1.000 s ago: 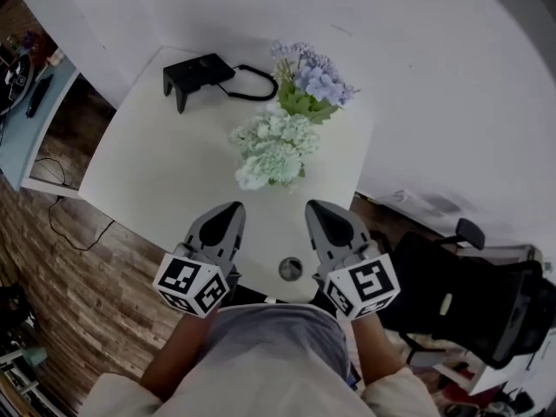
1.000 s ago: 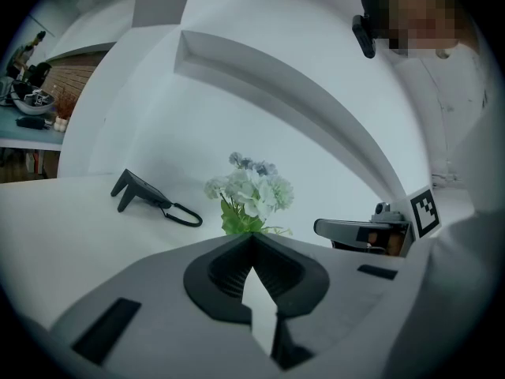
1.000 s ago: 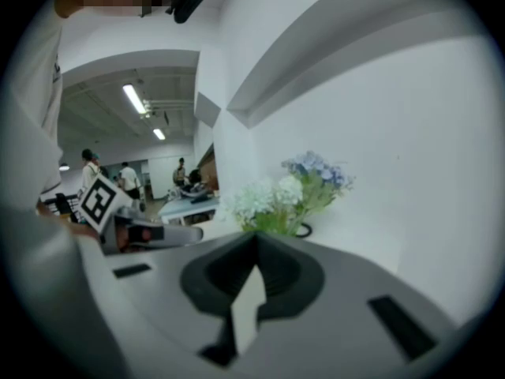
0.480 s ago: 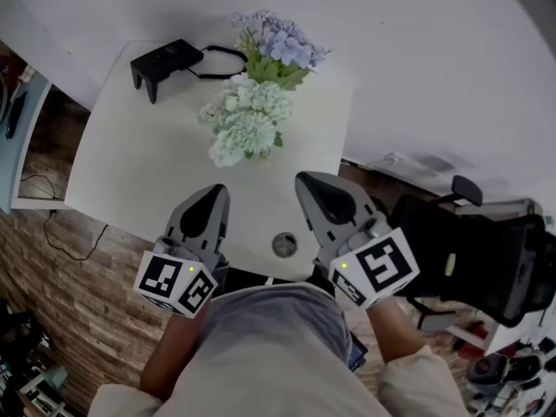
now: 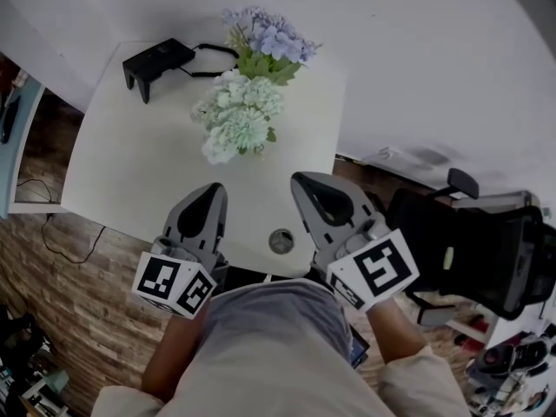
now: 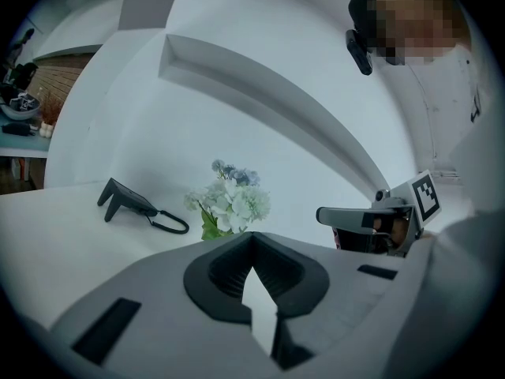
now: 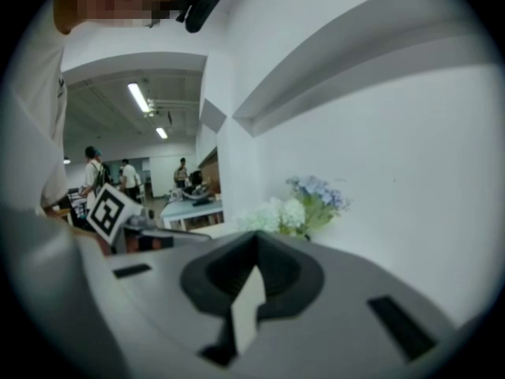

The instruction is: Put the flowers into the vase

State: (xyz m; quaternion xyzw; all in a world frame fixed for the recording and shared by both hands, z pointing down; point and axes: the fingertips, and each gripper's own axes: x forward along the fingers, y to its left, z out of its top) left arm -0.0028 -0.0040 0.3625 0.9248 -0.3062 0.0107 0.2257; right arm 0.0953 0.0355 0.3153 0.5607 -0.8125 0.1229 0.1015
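Both left claw (image 5: 211, 195) and right claw (image 5: 306, 184) hang clenched, empty, facing the flowers (image 5: 238, 122)

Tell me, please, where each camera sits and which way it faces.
Head view: on the person's head, looking steeply down at the table; forearms, left gripper and right gripper show.
Left gripper view: on the left gripper, along its shut jaws toward the flowers; right gripper at right.
Right gripper view: on the right gripper, toward the flowers; left gripper at left.
Shared: all see the flowers.
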